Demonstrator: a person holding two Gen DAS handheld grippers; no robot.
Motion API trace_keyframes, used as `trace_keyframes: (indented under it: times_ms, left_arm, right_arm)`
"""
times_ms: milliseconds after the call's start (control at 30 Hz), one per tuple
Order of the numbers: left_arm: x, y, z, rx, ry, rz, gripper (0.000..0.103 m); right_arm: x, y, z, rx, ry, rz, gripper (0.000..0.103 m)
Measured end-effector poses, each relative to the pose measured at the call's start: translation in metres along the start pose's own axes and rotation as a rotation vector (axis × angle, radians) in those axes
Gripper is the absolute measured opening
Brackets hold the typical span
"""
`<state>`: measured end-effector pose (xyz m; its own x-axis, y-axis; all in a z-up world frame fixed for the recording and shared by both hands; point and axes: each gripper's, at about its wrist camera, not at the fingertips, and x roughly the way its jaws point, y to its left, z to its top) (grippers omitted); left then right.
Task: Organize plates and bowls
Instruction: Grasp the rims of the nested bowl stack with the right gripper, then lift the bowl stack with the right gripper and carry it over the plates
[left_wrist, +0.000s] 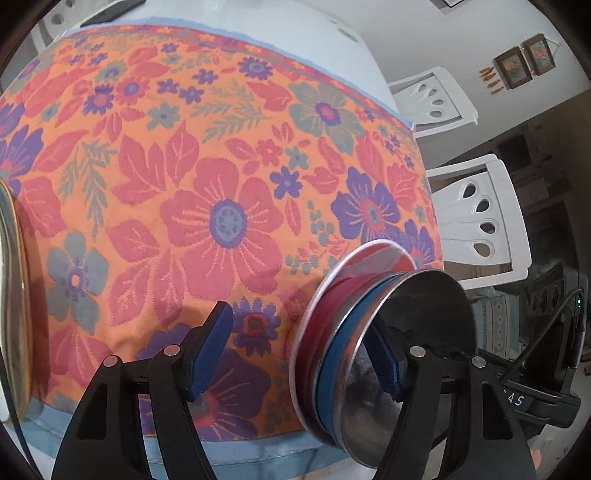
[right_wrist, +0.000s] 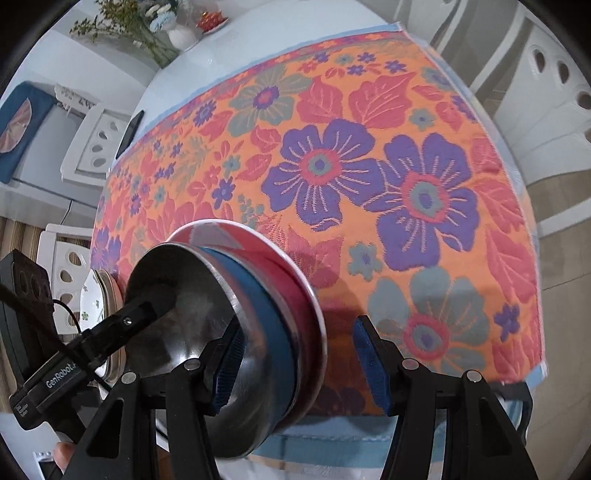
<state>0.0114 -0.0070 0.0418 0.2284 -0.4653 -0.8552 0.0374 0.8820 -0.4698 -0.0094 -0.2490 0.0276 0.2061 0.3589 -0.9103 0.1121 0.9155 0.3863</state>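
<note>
Jaws, left gripper (left_wrist: 299, 332): apart, clamped on nothing. The right-hand finger sits against the steel bowl (left_wrist: 417, 317); the left-hand finger stands clear of the stack.

Jaws, right gripper (right_wrist: 298, 328): apart likewise, mirrored. The left-hand finger is at the steel bowl and the right-hand finger is clear, beside the white rim.

Stack of bowls (left_wrist: 332, 332): steel on top, then blue, then a wide red-and-white bowl below. It lies lower right in the left wrist view and lower left in the right wrist view, so it sits between the two grippers, not inside either pair of jaws. Its axis runs away from the cameras, mouth towards them. Neither hand is plainly nearer.

Surface (left_wrist: 221, 147): floral cloth, with the stack over its near edge. Whether the stack rests on it or hangs from the inner fingers I cannot tell; a shadow lies under it.

Plate (right_wrist: 90, 295): middle left edge, beyond the stack. The right wrist view shows its green-sprigged face and the left gripper's finger reaching the steel bowl. The left wrist view shows only the plate's gilt edge at far left.
</note>
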Motion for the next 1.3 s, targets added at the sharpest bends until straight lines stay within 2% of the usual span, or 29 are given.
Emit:
trace_keyframes:
  times_ms: [167, 533, 733, 800, 1300]
  left_arm:
    - [0.002, 0.004, -0.01, -0.027, 0.018, -0.019, 0.068]
    - [0.009, 0.003, -0.026, -0.064, 0.04, -0.061, 0.065]
    - [0.011, 0.0, -0.031, -0.066, 0.036, -0.081, 0.051]
    - [0.011, -0.003, -0.031, -0.059, 0.036, -0.095, 0.043]
    - [0.006, -0.012, -0.035, -0.044, 0.001, -0.025, 0.043]
  right_arm:
    - [0.01, 0.0, -0.002, -0.034, 0.033, 0.023, 0.057]
    - [0.019, 0.003, -0.003, -0.063, 0.035, 0.089, 0.057]
    - [0.02, 0.005, -0.006, -0.086, 0.037, 0.106, 0.054]
    - [0.021, 0.006, -0.006, -0.096, 0.032, 0.107, 0.054]
    - [0.011, 0.012, -0.01, -0.166, 0.001, 0.091, 0.049]
